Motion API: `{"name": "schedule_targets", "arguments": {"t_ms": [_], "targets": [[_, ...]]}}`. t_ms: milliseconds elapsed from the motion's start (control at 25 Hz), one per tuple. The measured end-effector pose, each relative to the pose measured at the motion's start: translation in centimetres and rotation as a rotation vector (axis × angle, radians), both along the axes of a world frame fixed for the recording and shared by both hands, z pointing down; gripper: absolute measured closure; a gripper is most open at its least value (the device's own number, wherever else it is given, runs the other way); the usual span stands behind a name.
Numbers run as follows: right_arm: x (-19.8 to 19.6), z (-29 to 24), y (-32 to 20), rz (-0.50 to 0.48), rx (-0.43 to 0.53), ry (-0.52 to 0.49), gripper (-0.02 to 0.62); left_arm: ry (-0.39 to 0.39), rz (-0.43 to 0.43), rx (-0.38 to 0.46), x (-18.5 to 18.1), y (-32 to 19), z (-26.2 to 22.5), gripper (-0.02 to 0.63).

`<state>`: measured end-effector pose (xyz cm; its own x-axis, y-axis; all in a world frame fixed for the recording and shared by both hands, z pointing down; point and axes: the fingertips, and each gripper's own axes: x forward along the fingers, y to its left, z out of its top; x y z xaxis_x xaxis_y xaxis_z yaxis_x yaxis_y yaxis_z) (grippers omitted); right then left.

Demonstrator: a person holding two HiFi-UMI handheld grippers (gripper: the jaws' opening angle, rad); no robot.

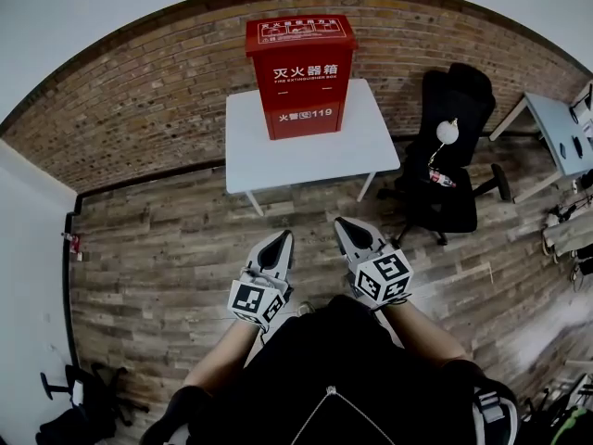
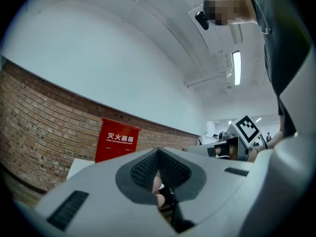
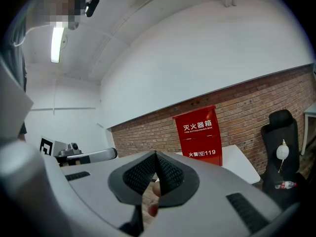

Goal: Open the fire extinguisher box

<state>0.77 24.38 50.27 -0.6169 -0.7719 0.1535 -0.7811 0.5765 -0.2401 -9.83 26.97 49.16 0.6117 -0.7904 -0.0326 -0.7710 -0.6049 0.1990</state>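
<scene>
A red fire extinguisher box (image 1: 300, 75) with white lettering stands upright on a white table (image 1: 250, 146) against the brick wall, its lid and front closed. The same box (image 2: 116, 140) shows far off in the left gripper view, and as box (image 3: 198, 136) in the right gripper view. My left gripper (image 1: 280, 239) and right gripper (image 1: 345, 223) are held close to my body, well short of the table, both pointing toward it. Both are shut with nothing between the jaws.
A black office chair (image 1: 448, 146) with a bottle on its seat stands right of the table. A grey desk (image 1: 561, 135) is at the far right. Wooden floor (image 1: 157, 248) lies between me and the table. Dark gear sits at the lower left.
</scene>
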Motion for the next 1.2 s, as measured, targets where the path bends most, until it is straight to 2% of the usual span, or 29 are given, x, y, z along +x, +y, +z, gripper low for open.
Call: {"name": "schedule_targets", "arguments": {"t_ms": [280, 520, 680, 960, 1200], "targets": [[1.1, -0.3, -1.7, 0.058, 0.022, 0.033, 0.577, 0.003, 0.021, -0.014, -0.7, -1.9, 1.0, 0.557], [2.0, -0.2, -5.8, 0.096, 0.023, 0.04, 0.577, 0.001, 0.017, -0.012, -0.4, -5.7, 0.9, 0.557], [2.4, -0.8, -8.8, 0.059, 0.038, 0.017, 0.577, -0.004, 0.002, -0.009, 0.2, -8.7, 0.5, 0.557], [3.1, -1.0, -14.5, 0.001, 0.049, 0.035, 0.577, -0.014, -0.062, -0.016, 0.8, -13.8, 0.2, 0.557], [5.1, -1.0, -18.8, -0.038, 0.035, 0.031, 0.577, -0.037, -0.112, -0.024, 2.9, -17.9, -0.2, 0.557]]}}
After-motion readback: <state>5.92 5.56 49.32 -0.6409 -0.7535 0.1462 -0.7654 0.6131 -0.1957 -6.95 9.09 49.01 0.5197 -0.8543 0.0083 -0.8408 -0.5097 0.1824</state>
